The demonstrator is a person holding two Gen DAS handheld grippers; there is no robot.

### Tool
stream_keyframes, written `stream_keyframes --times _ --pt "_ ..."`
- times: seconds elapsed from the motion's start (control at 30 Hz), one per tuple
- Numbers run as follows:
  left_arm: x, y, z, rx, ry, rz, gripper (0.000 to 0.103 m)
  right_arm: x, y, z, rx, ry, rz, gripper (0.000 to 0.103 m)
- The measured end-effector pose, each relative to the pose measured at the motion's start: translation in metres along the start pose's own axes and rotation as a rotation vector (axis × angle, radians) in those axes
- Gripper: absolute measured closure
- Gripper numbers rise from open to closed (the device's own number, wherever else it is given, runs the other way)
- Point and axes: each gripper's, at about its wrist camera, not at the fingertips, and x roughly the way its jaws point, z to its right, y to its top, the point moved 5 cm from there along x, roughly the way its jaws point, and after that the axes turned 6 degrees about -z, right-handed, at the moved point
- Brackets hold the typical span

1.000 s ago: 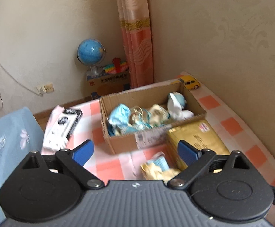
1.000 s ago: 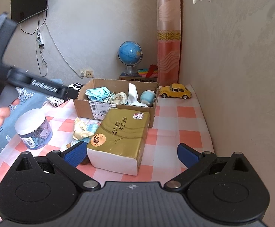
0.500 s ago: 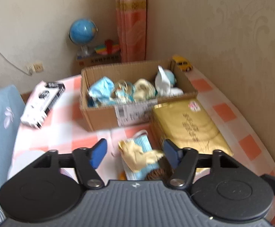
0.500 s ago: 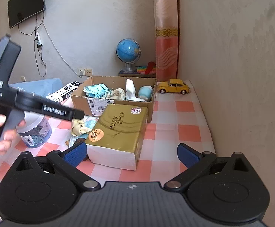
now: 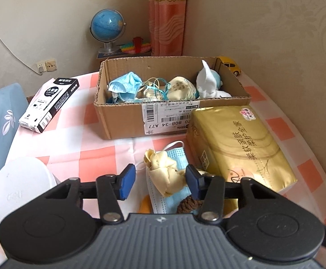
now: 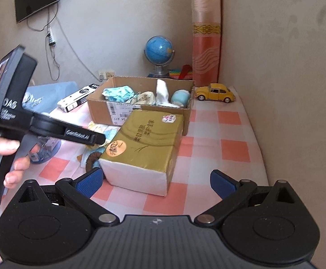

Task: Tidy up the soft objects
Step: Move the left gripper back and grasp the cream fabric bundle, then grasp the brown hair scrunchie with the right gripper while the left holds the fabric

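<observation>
A cardboard box (image 5: 127,121) holds crumpled masks and soft items; it also shows in the right wrist view (image 6: 100,106). In front of it lie a yellow crumpled cloth (image 5: 163,168) on a blue face mask (image 5: 174,199). My left gripper (image 5: 159,181) is open, its blue pads on either side of the yellow cloth, low over it. In the right wrist view the left gripper (image 6: 100,141) reaches toward the pile beside the gold tissue pack (image 6: 145,141). My right gripper (image 6: 156,182) is open and empty, in front of the gold pack.
The gold tissue pack (image 5: 241,148) lies right of the pile. A white-lidded jar (image 5: 19,190) stands at the left, a black-and-white carton (image 5: 48,105) behind it. A yellow toy car (image 6: 215,93) and a globe (image 6: 159,51) sit at the back. A brown pine-cone-like thing (image 5: 188,205) lies by the mask.
My left gripper has come down and forward over the yellow cloth and its jaws have narrowed around it. The right gripper has barely moved.
</observation>
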Motion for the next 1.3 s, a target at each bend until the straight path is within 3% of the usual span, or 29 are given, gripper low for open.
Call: stream_keyframes --times 0.1,0.17,0.33,0.57,0.77,0.9,1.13,1.3 --pt "0.002 0.001 -0.002 -0.007 -0.013 0.001 0.058 0.001 -0.002 -0.009 -0.033 0.001 -0.007 0.000" --pt "0.003 0.001 -0.002 -0.009 -0.027 0.004 0.069 0.003 -0.004 -0.014 -0.052 0.002 -0.015 0.000" --pt "0.001 0.000 -0.004 -0.014 -0.054 0.012 0.078 0.007 -0.004 -0.025 -0.088 -0.002 -0.030 0.000" --pt "-0.012 -0.004 -0.010 0.004 -0.069 0.020 0.080 0.012 -0.001 -0.041 -0.153 0.003 -0.027 0.000" --pt "-0.019 -0.004 -0.014 0.043 -0.065 0.018 0.080 0.016 0.006 -0.074 -0.361 0.030 -0.003 0.001" --pt "-0.015 -0.004 -0.014 0.050 -0.079 0.002 0.079 0.027 0.010 -0.097 -0.528 0.042 0.000 0.010" --pt "-0.007 -0.001 -0.018 0.047 -0.077 -0.002 0.079 0.055 0.015 -0.119 -0.694 0.038 -0.049 0.029" --pt "-0.001 0.000 -0.023 0.013 -0.090 -0.006 0.078 0.064 0.012 -0.128 -0.793 0.012 -0.072 0.031"
